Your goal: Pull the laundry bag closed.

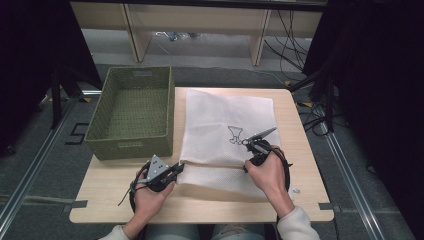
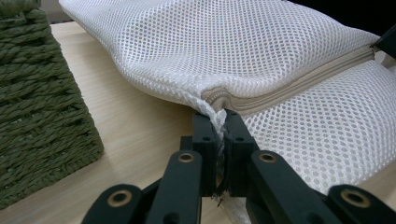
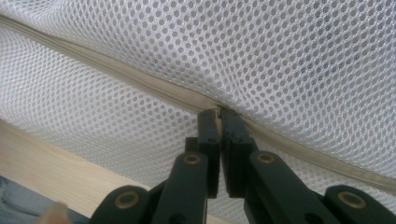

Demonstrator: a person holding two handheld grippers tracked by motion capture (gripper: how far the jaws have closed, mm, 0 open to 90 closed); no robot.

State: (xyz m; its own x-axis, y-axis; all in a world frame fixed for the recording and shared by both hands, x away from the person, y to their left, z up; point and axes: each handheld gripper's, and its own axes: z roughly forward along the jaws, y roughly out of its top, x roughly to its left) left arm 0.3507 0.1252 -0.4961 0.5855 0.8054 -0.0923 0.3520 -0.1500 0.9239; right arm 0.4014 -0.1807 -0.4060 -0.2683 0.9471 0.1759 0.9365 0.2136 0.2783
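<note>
Lying flat on the light wooden table [image 1: 300, 200], the white mesh laundry bag [image 1: 225, 120] sits just right of the green woven rectangular basket [image 1: 131, 112]. The left gripper [image 2: 219, 122] has its jaws clamped on the bag's near-left corner, at the end of the beige zipper [image 2: 299, 84], with mesh fabric pinched between the pads. The right gripper [image 3: 218, 114] has its jaws pressed together at the zipper line; what they pinch there cannot be made out.
</note>
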